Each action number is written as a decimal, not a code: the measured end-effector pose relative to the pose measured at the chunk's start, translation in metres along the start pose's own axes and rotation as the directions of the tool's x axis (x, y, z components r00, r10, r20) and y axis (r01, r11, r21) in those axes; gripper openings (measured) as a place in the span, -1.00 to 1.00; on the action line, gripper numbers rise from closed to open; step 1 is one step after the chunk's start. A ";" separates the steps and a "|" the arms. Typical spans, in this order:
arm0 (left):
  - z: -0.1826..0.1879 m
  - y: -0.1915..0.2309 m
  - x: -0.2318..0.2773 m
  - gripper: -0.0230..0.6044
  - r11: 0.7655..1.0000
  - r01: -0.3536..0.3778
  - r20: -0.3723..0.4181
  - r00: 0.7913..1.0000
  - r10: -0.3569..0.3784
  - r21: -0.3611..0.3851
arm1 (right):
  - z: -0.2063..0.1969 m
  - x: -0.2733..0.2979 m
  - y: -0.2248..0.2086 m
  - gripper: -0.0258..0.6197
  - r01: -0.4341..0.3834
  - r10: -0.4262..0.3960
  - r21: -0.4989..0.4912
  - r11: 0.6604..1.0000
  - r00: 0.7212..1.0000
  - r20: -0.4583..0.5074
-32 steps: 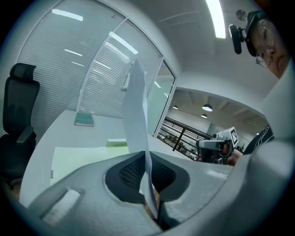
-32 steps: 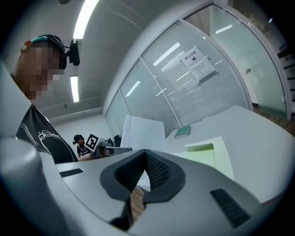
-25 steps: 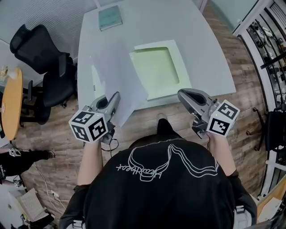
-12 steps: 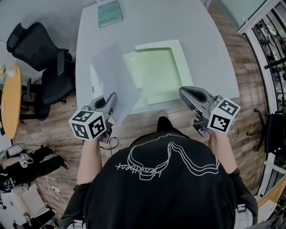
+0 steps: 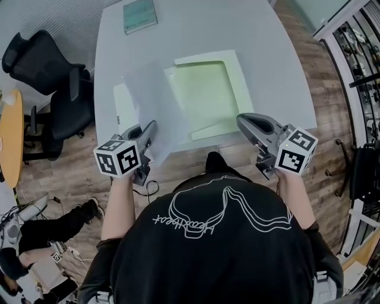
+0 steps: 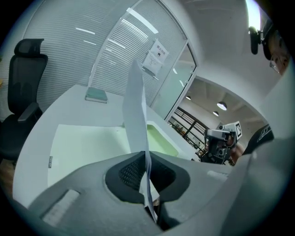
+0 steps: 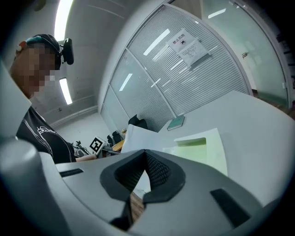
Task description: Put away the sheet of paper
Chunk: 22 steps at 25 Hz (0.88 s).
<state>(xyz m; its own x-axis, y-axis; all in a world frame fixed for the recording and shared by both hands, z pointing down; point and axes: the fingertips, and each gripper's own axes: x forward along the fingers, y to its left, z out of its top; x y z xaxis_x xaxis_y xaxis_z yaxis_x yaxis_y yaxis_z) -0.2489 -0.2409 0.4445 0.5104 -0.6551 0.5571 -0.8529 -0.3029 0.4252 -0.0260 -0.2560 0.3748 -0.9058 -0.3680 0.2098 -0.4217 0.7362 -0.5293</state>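
My left gripper (image 5: 152, 126) is shut on the near edge of a white sheet of paper (image 5: 149, 107), which stands up off the white table (image 5: 190, 35). In the left gripper view the sheet (image 6: 136, 110) rises edge-on from between the closed pads of that gripper (image 6: 146, 159). A shallow pale green tray (image 5: 208, 95) with a white rim lies just right of the sheet. My right gripper (image 5: 240, 120) hovers at the table's near edge, right of the tray, its jaws together and holding nothing. The right gripper's (image 7: 145, 152) own view shows the sheet (image 7: 143, 138) and the tray (image 7: 198, 145) ahead.
A teal book (image 5: 139, 15) lies at the table's far left. A flat pale green panel (image 5: 122, 101) lies under the sheet's left side. Black office chairs (image 5: 41, 65) and an orange round table (image 5: 9, 136) stand at the left. A person (image 5: 53, 225) sits on the floor at the lower left. Shelving (image 5: 362, 59) lines the right.
The held sheet has swung left and more upright, uncovering the tray's left side. Both grippers stay near the table's front edge. The person on the floor has shifted.
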 end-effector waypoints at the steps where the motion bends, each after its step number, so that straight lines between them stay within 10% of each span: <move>1: -0.002 0.001 0.003 -0.89 1.000 0.005 -0.004 1.000 -0.005 -0.008 | -0.001 -0.001 0.000 -0.89 0.002 -0.002 0.001 1.000 1.000 -0.001; 22: -0.017 0.014 0.095 -0.89 0.993 0.016 -0.150 0.988 -0.033 -0.113 | 0.003 -0.018 -0.057 -0.89 0.055 -0.054 0.074 0.996 0.998 -0.016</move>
<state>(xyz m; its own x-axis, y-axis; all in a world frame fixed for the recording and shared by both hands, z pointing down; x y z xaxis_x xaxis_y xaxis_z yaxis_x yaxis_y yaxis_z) -0.2104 -0.2951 0.5153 0.5491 -0.5333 0.6435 -0.8267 -0.2332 0.5121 0.0150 -0.2931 0.3990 -0.8822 -0.3986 0.2509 -0.4669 0.6709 -0.5761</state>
